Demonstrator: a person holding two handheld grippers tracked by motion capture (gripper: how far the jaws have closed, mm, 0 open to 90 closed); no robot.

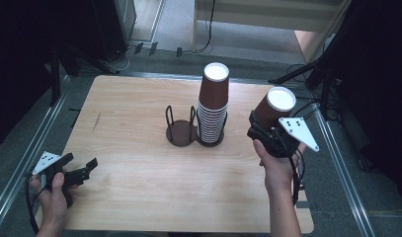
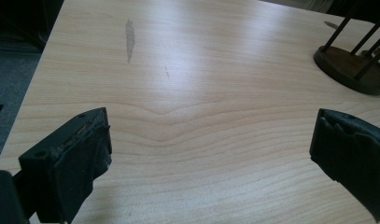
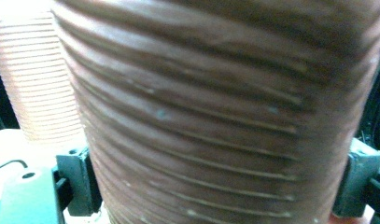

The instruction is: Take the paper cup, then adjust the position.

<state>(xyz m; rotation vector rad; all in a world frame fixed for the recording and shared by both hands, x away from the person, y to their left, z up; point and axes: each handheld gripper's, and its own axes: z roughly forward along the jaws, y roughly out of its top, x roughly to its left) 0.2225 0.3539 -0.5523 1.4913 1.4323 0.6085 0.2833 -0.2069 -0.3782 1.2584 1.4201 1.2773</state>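
My right gripper [image 1: 261, 127] is shut on a brown ribbed paper cup [image 1: 273, 109], held tilted and upside down with its white bottom up, over the table's right edge. In the right gripper view the cup [image 3: 201, 116] sits between the two pads [image 3: 80, 182]. A tall stack of upside-down brown cups [image 1: 213, 106] stands in the right half of a dark wire holder [image 1: 181, 133] at the table's middle; the holder's left half is empty. My left gripper [image 1: 82, 162] is open near the front left corner, with nothing between its fingers [image 2: 71, 158].
The wooden table [image 1: 139, 197] has a dark streak [image 2: 130, 39] on its left part. The holder's base [image 2: 351, 70] lies far right in the left gripper view. Metal rails run along both table sides, and cables and dark stands lie on the floor behind.
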